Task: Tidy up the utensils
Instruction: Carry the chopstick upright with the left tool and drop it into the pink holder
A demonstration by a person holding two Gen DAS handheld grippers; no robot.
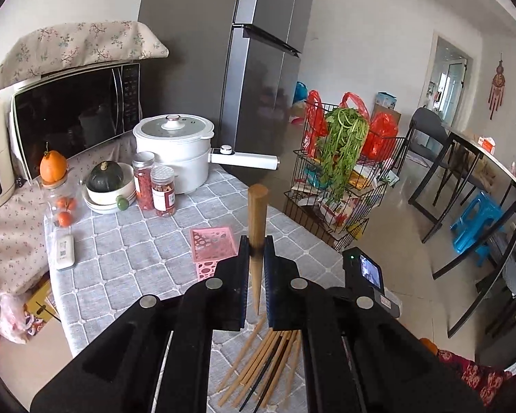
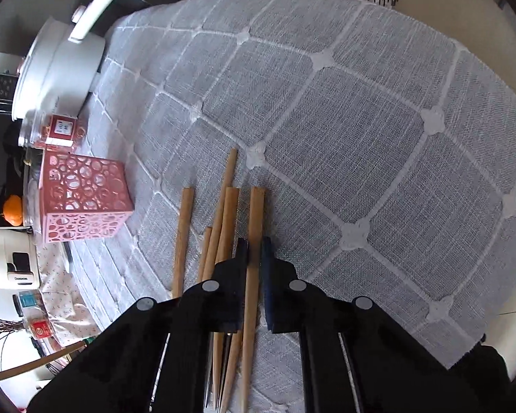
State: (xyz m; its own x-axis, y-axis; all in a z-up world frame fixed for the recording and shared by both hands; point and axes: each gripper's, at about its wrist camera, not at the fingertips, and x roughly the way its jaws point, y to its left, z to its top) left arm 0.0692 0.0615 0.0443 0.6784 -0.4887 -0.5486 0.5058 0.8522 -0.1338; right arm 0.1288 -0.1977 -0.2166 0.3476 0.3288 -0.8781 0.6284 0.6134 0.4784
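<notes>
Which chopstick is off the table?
The wooden chopstick pinched upright between the left gripper fingers, thick end up; the other chopsticks lie fanned on the grey tablecloth.

A pink perforated plastic holder (image 2: 86, 199) stands mid-tabletop (image 2: 361, 103); the loose wooden chopsticks (image 2: 220, 227) lie right of it, nearer the tabletop's front edge.

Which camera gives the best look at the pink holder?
The right wrist view: the pink holder stands whole on the cloth, left of the chopsticks. In the left wrist view the left gripper hides its near side.
</notes>
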